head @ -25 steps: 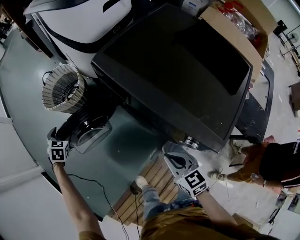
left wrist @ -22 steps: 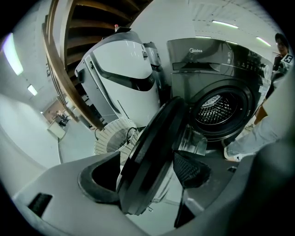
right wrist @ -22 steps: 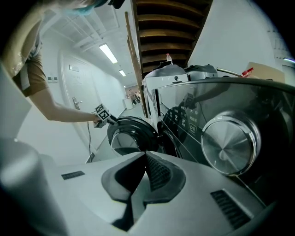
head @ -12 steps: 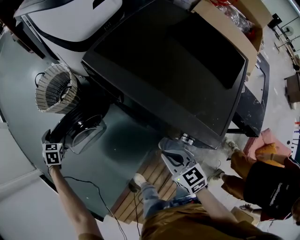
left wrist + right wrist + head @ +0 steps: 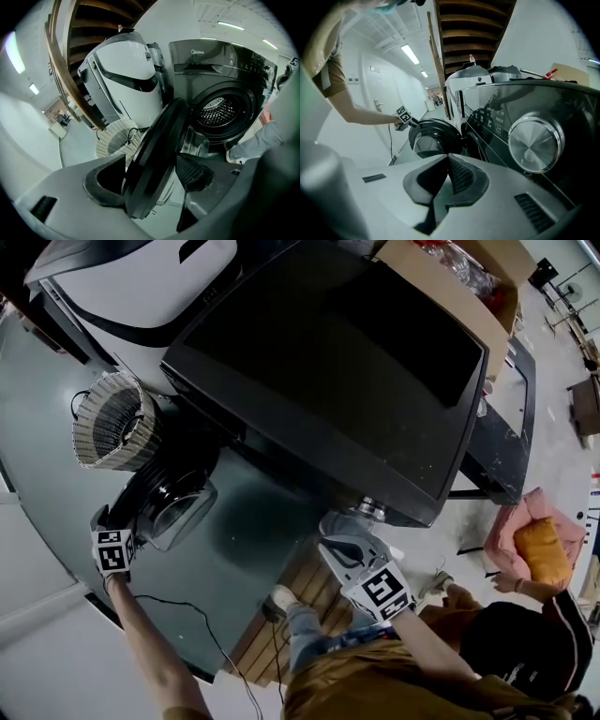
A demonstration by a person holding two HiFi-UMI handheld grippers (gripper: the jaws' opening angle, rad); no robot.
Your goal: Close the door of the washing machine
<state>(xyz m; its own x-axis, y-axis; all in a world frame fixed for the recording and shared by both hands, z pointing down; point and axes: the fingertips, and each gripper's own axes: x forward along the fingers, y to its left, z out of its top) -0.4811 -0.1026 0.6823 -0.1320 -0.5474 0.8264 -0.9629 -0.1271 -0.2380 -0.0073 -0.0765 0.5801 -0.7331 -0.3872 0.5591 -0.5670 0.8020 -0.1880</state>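
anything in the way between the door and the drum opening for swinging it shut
Nothing visible does. The door, gripped at its rim by the left gripper, has clear space to the drum opening. The wicker basket stands on the door's outer side, away from that path.

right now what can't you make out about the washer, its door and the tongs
Left gripper view: the drum's lower left, behind the door held edge-on in the left tongs.
Head view: the whole drum, under the washing machine's top.
Right gripper view: print beside the knob, too small to read; the machine's lower front, behind the shut right tongs.
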